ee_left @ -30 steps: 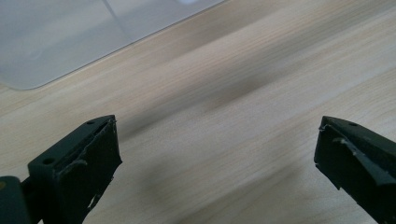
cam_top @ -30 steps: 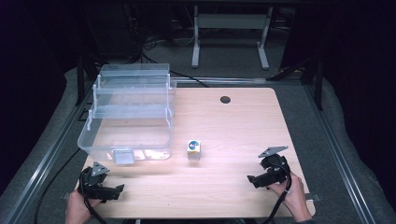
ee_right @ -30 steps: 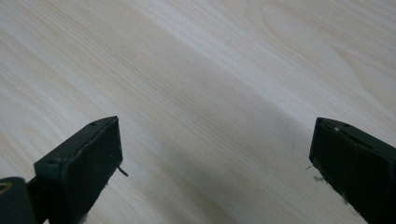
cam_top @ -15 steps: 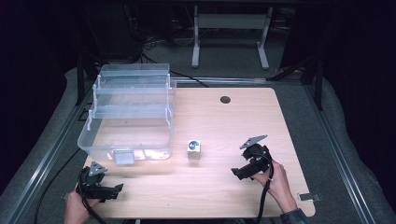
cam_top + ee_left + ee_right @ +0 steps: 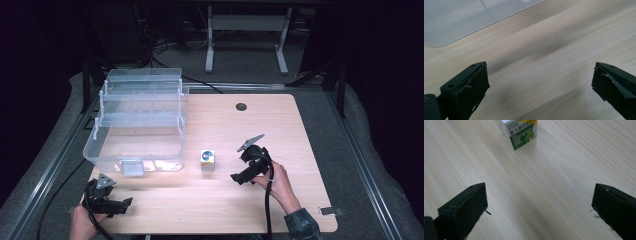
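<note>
A small white box (image 5: 208,160) with blue and yellow print stands on the wooden table (image 5: 280,125), just right of a clear plastic bin (image 5: 140,125). My right gripper (image 5: 240,170) hovers a short way to the right of the box, open and holding nothing. The right gripper view looks past that gripper (image 5: 539,207) at the box (image 5: 520,132), which shows green and yellow print a little ahead of the jaws. Near the front left corner of the table my left gripper (image 5: 122,204) rests open. In the left gripper view the left gripper (image 5: 540,87) is over bare wood.
The bin's rounded corner (image 5: 461,20) lies ahead of the left gripper. A dark grommet hole (image 5: 241,106) sits at the table's far edge. A small metal tag (image 5: 327,210) lies at the front right corner. A white stand (image 5: 245,25) rises beyond the table.
My right gripper has moved left and away from the front edge, closing in on the small box. The left gripper has stayed where it was.
</note>
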A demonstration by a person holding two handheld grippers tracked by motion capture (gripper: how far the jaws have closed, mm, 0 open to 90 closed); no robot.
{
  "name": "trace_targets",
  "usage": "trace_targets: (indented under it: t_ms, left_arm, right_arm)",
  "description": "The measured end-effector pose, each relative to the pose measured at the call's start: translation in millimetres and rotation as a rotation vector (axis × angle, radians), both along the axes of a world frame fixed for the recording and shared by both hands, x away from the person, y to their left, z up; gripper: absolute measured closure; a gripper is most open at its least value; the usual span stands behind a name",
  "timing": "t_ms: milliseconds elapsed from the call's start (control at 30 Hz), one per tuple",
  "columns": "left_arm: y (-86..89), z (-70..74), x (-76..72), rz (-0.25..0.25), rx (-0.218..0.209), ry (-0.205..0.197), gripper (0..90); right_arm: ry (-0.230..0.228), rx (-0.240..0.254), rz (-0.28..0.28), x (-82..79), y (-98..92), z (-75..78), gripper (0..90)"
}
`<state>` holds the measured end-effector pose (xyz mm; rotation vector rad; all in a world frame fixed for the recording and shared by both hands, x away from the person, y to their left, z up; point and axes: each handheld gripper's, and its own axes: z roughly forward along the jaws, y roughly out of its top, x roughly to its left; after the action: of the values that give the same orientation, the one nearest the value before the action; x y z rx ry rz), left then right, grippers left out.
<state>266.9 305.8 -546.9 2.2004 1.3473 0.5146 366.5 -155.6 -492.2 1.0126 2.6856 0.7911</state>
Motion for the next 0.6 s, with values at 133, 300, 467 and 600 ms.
trace_targets:
  t_ms: [133, 300, 467, 600]
  left_arm:
    - [-0.4, -1.7, 0.2, -0.005, 0.008, 0.015, 1.0]
    - [-0.7, -2.1, 0.3, -0.013, 0.007, 0.021, 0.3]
    - [-1.2, -2.9, 0.7, -0.021, 0.014, 0.025, 0.3]
    - [-0.7, -3.4, 0.7, -0.021, 0.013, 0.032, 0.3]
  right_arm:
    - [-0.01, -0.001, 0.036, 10.3, 18.3, 4.4, 1.0]
    - [0.005, -0.023, 0.091, 25.5, 44.2, 6.4, 1.2]
    - [0.015, -0.08, 0.14, 39.7, 63.9, 6.7, 0.7]
    - [0.028, -0.091, 0.222, 48.5, 77.3, 6.4, 0.0]
